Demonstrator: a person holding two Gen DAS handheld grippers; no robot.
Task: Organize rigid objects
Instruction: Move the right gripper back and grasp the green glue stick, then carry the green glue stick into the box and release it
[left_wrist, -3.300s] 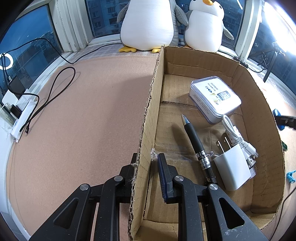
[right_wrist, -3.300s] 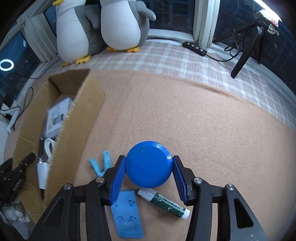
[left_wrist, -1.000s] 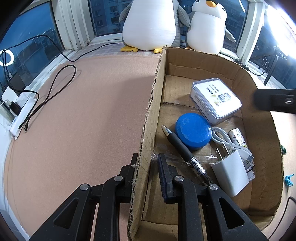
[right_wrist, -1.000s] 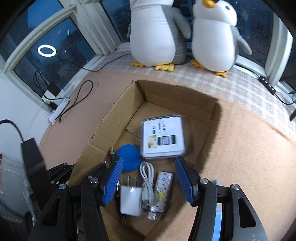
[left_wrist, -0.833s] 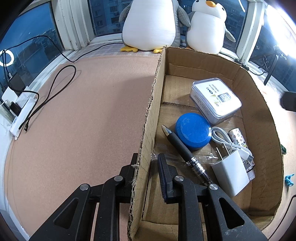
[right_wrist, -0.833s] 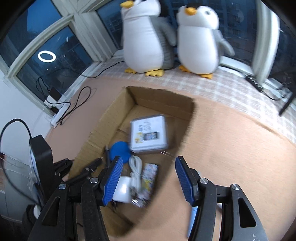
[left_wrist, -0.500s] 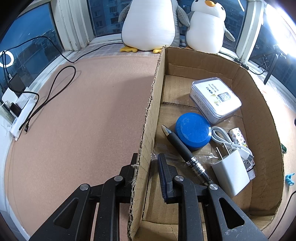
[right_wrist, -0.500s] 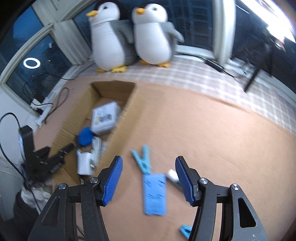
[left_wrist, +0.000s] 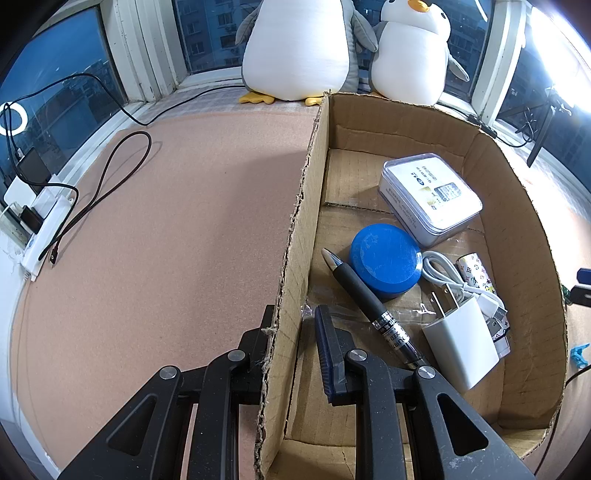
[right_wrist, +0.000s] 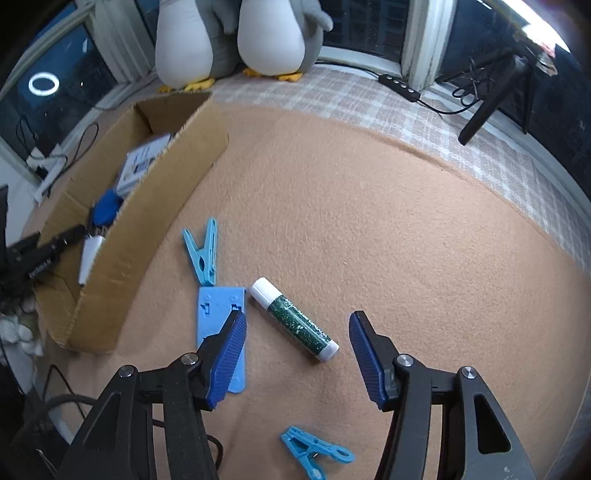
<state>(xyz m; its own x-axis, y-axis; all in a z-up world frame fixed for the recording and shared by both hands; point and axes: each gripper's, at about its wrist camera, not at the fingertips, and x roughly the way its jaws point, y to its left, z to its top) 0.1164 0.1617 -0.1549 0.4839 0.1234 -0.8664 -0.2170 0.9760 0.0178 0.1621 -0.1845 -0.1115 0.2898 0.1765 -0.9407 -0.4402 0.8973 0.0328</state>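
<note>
Cardboard box (left_wrist: 524, 229) fills the left wrist view, which alone shows the contents clearly: a white tin (left_wrist: 430, 197) at the far end, a blue round lid (left_wrist: 386, 260) beside it, a black pen (left_wrist: 367, 304) lying diagonally against the lid, a white charger (left_wrist: 461, 343) with its coiled cable (left_wrist: 443, 273), and a small patterned tube (left_wrist: 476, 271) near the right wall. The left gripper (left_wrist: 293, 332) straddles the box's left wall, one of its fingers (left_wrist: 330, 350) inside and the other outside, closed tight on the cardboard and pointing steeply down.

Only the right wrist view shows the things still out on the tabletop (right_wrist: 406, 221): a green glue stick (right_wrist: 295, 319) lying flat, a light blue flat plastic piece (right_wrist: 218, 317) just left of it, a blue clothespin (right_wrist: 201, 254) touching that piece's far edge, and a second blue clip (right_wrist: 314, 452) nearer the camera. The box (right_wrist: 147, 225) sits off to the left here, its contents mostly hidden by the near wall. The right gripper (right_wrist: 297, 350) hangs above the glue stick, aimed steeply down; its fingers have just been closing a little yet stand well apart, with the glue stick seen between them and untouched. Two plush penguins (left_wrist: 299, 48) sit by the window behind the box.
</note>
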